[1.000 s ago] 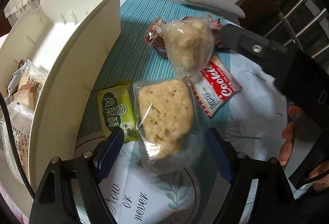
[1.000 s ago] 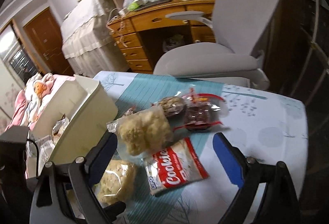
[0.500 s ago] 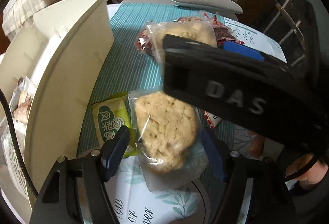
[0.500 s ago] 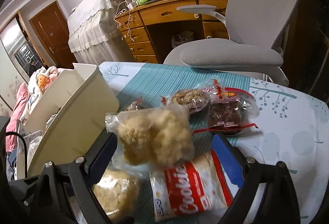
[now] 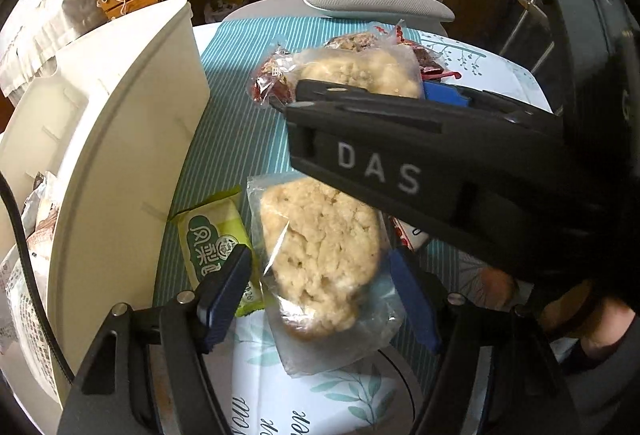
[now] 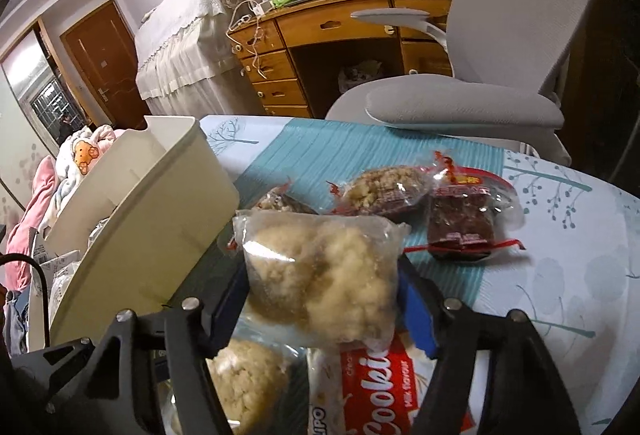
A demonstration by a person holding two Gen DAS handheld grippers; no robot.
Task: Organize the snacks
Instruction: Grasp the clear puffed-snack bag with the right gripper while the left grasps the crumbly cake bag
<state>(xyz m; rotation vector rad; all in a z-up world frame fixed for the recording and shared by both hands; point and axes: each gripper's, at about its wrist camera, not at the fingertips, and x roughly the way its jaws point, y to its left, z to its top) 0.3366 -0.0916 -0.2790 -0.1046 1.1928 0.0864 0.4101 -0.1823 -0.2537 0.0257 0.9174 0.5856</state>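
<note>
Two clear bags of pale crumbly cake lie on the striped tablecloth. The near cake bag sits between the blue pads of my left gripper, which touch its wrapper on both sides. My right gripper is closing on the far cake bag, and its pads meet the bag's two edges. In the left wrist view the right gripper crosses from the right, with the far cake bag between its fingers. The white bin stands at the left with wrapped snacks inside.
A green packet lies against the bin. A red Cookies packet lies under the right gripper. Red-wrapped snacks sit further back. A grey chair stands beyond the table. A person's hand is at the right.
The right gripper came down over the far cake bag and its jaws narrowed onto it. The left jaws narrowed onto the near cake bag, and the left hand rolled a little.
</note>
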